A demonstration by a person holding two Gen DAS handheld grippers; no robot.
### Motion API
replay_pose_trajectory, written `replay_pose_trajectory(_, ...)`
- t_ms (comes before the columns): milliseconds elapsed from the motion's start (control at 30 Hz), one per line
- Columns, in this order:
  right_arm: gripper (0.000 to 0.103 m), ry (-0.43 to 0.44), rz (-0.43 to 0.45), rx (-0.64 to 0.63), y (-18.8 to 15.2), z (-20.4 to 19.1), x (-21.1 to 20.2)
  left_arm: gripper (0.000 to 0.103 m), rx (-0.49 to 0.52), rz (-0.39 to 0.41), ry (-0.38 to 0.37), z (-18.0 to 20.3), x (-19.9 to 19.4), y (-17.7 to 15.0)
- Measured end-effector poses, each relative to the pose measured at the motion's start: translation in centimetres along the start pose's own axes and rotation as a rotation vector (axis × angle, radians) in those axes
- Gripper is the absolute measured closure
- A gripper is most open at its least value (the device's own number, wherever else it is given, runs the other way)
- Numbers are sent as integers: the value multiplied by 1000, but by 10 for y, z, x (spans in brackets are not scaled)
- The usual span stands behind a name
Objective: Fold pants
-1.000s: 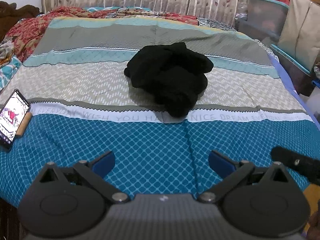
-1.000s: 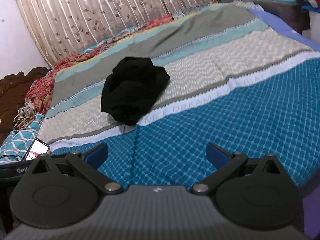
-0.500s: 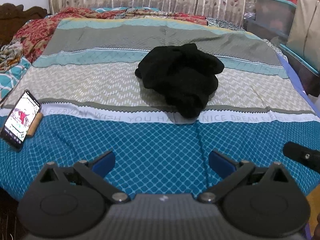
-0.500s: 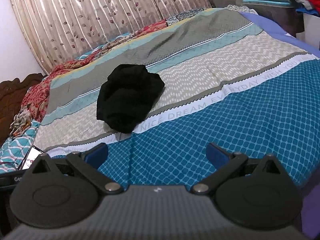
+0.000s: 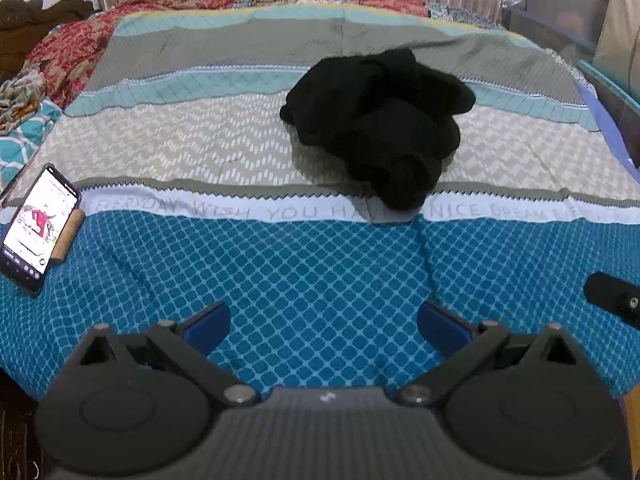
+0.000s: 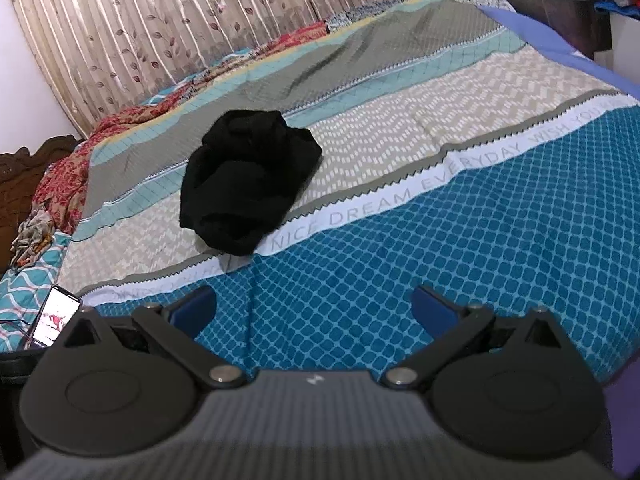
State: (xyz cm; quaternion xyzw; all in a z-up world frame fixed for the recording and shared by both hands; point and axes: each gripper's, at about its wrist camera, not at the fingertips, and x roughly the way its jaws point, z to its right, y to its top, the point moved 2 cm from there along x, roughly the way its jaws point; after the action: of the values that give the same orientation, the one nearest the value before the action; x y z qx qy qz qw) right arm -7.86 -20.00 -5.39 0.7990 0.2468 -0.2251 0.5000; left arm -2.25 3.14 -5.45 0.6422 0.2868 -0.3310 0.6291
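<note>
Left gripper and right gripper level, jaws spread wide, empty, above blue bedspread, crumpled black pants well ahead.

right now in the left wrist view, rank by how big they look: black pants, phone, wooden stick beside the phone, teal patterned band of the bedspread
1. teal patterned band
2. black pants
3. phone, nearer the camera, so its true size is unsure
4. wooden stick

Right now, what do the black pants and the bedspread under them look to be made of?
Black pants: soft, matte fabric, maybe knit or fleece; it bunches in rounded lumps with no sheen. Bedspread: thin printed woven cloth, probably cotton or a blend; flat, matte, with sharp creases and printed lettering.
</note>
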Motion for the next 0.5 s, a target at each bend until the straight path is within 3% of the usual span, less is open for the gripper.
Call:
replay_pose_trajectory(267,1,-24,-50,-12,0,0,17,0,-61,-67,-1,-15,25,2)
replay_pose_trajectory(400,8,-35,-87,-29,-1,-3,29,0,-125,-78,23,-33,37,6)
replay_pose_trajectory(500,21,-33,-101,-53,2,-8,38,0,-147,-68,52,-47,42,9)
